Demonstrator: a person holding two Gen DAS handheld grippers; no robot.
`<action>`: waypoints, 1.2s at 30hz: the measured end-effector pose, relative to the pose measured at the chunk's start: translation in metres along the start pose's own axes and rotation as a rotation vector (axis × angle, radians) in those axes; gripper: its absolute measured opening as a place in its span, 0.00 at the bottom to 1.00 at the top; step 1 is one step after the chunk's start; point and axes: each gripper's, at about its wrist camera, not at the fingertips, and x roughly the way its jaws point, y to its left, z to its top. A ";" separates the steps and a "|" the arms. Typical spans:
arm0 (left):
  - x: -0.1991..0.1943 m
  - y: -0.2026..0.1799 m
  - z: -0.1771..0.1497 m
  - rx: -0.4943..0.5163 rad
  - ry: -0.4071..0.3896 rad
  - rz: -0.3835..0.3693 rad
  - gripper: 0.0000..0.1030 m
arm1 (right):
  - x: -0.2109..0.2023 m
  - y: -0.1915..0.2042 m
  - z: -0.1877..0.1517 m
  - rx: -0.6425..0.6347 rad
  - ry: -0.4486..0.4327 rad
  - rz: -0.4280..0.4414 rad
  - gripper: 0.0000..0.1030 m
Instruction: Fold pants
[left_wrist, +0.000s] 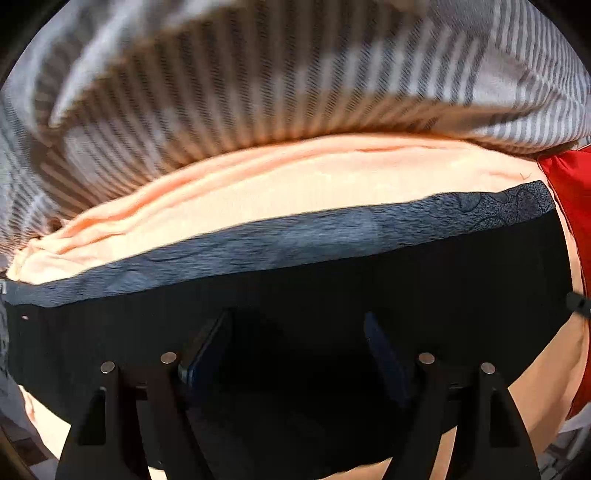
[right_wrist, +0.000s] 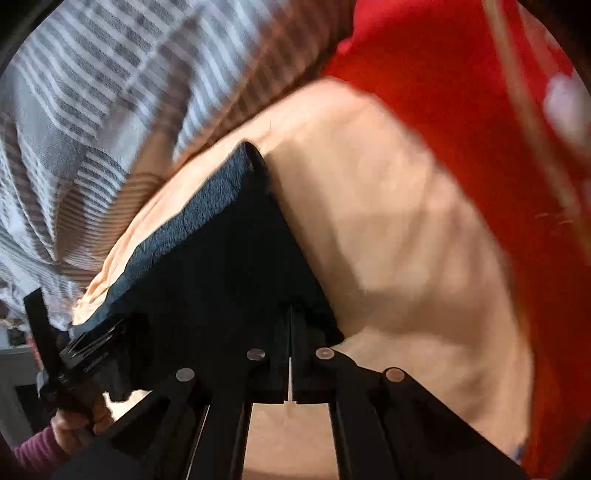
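Black pants (left_wrist: 295, 295) flat on peach sheet (left_wrist: 295, 177), grey waistband (left_wrist: 295, 236) toward 12 o'clock. Left tool (left_wrist: 299, 332) spread wide over fabric, gripping nothing. Right tool (right_wrist: 290, 332) clenched on pants edge. Judged partway: some folding done, more left.

One pair of black pants (left_wrist: 295, 295) lies on one peach cloth (left_wrist: 258, 184). Beyond the pants sits one striped grey-and-white fabric (left_wrist: 258, 74), beside them one red cloth (right_wrist: 443, 92). Two grippers: left gripper (left_wrist: 295, 343), right gripper (right_wrist: 290, 332).
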 end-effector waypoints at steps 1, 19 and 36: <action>-0.002 0.007 -0.001 -0.008 -0.003 0.007 0.74 | -0.008 0.012 -0.002 -0.049 -0.020 -0.026 0.05; 0.053 0.123 0.065 -0.315 -0.029 0.057 0.80 | 0.078 0.121 0.035 -0.273 0.008 0.033 0.05; 0.062 0.325 -0.041 -0.378 0.006 0.314 0.80 | 0.069 0.176 -0.066 -0.339 0.051 -0.022 0.22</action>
